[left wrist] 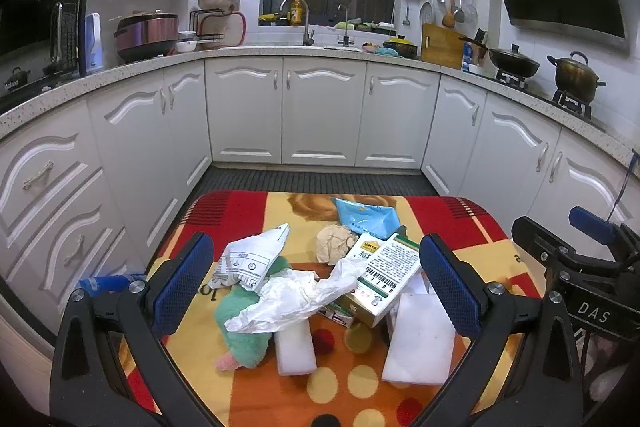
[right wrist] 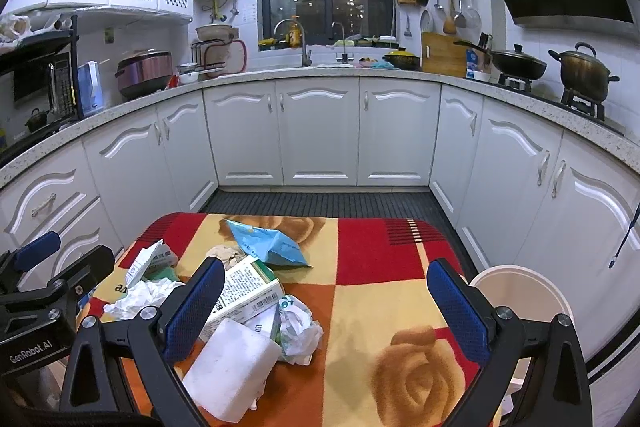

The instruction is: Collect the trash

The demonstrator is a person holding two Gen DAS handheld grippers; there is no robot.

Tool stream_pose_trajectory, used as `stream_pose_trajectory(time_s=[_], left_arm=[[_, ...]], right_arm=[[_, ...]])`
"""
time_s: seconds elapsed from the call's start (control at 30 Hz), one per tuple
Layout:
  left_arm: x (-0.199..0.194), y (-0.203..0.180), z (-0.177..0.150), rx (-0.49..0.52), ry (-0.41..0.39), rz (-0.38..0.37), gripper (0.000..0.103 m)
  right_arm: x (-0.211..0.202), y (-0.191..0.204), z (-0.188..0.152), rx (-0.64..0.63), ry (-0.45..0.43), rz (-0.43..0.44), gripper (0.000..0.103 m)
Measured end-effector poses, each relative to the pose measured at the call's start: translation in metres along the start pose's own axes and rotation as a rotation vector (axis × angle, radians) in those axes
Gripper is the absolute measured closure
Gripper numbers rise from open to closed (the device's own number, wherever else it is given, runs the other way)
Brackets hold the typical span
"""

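- Trash pile (left wrist: 320,283) lies between the spread fingers of the left gripper (left wrist: 316,283); right gripper (right wrist: 324,311), also spread, is empty.
- Crumpled paper, cartons, blue wrapper (left wrist: 366,217) on patterned surface (right wrist: 380,267).

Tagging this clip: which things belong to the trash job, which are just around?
Job: blue wrapper, carton, crumpled plastic, folded paper, paper ball, bin.
Around: foam blocks, green cloth, pots, kettle.

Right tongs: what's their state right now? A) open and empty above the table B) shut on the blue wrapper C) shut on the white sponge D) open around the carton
A: the right tongs stand wide open, holding nothing, with bare tablecloth between the blue pads.
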State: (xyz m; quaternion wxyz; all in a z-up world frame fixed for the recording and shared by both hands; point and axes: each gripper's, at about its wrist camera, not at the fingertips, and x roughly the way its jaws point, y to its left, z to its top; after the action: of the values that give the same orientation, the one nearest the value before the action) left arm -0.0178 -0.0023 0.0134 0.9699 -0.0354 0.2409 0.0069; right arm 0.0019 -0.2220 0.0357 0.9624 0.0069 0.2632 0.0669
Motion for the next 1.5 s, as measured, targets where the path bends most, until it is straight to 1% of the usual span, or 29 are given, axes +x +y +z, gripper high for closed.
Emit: stream_pose_trajectory(time_s=[0.97,1.17,1.5], left_arm=[[0.0000,-0.0005,-0.0011,-0.007,0.000,-0.003,0.001],[-0.0015,-0.0065,-0.0028,-0.013,0.013,-0.006,0.001],[0.0036,-0.0030,-0.0048,-0.019,0.030,-0.014,0.001]], right_arm=[[-0.0013,0.0051,0.0000,0.004,-0.002,0.011,0.003],[-0.0009,0.0060,-0.0001,0.001,0.001,0.010,0.003],[0.0010,0.0068,-0.0008,-0.002,0.005,0.010,0.003]])
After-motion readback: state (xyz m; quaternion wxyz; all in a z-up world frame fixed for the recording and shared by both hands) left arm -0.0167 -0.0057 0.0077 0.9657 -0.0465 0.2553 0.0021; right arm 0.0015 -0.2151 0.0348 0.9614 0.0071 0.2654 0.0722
